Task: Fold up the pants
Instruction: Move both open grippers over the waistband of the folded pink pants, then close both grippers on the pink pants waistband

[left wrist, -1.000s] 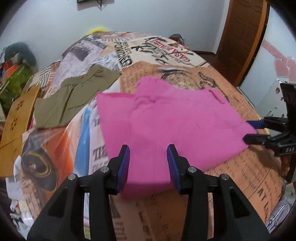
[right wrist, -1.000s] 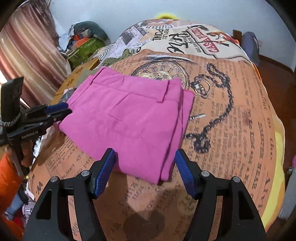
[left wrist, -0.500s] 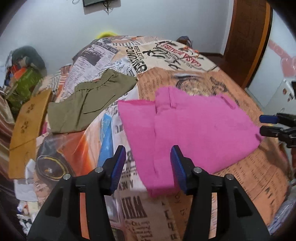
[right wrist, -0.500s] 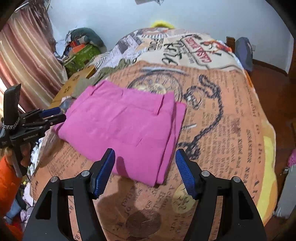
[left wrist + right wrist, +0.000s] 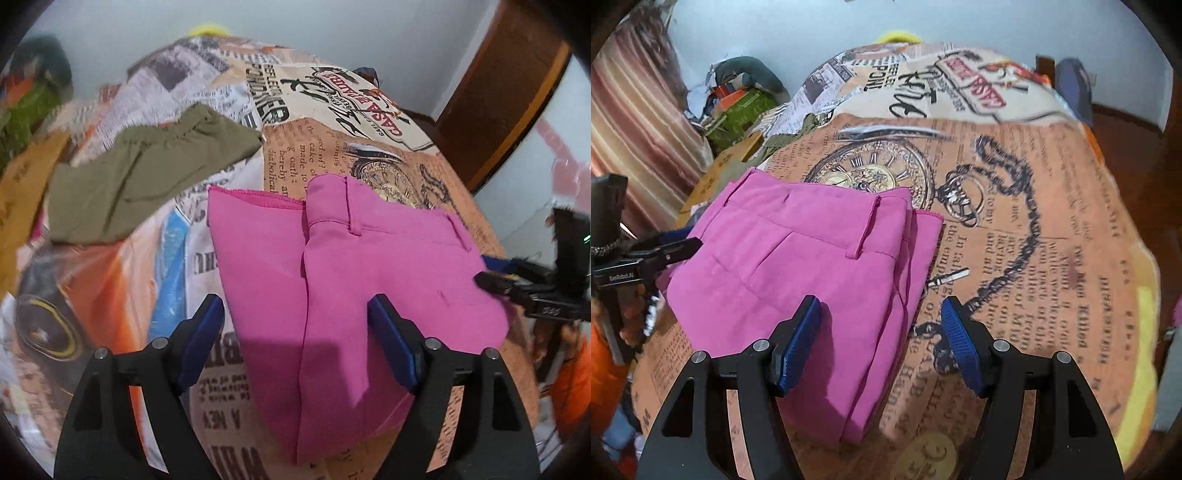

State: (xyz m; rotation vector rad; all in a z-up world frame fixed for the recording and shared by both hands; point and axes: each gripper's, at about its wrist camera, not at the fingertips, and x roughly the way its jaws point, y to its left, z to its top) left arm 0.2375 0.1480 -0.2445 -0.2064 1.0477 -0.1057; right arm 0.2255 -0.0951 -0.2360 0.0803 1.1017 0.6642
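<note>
Closest in, the left gripper has its jaws opening right now, blue pads either side of the near edge of the pink pants but not pressing on them. The right gripper also stands spread, with nothing pinched, one pad over the pink fabric and the other past its stepped edge, above the bedspread.

The pants lie folded into a flat stack on the bedspread's orange newspaper-print part, just in front of the printed pocket watch, waistband toward it. They look mostly folded to me, maybe one more fold or a tidy-up left.

What I'd worry about: on the side away from the belt loops, the layers aren't flush, and a lower layer with a stitched hem sticks out. If either gripper closes on the top layer only, the stack could peel apart and the fold slide open. Grabbing too deep could pinch the bedspread along with it and drag everything.

Further back, beyond the pants and off to the side from the watch, the olive pants lie well clear, so no snag risk there.
</note>
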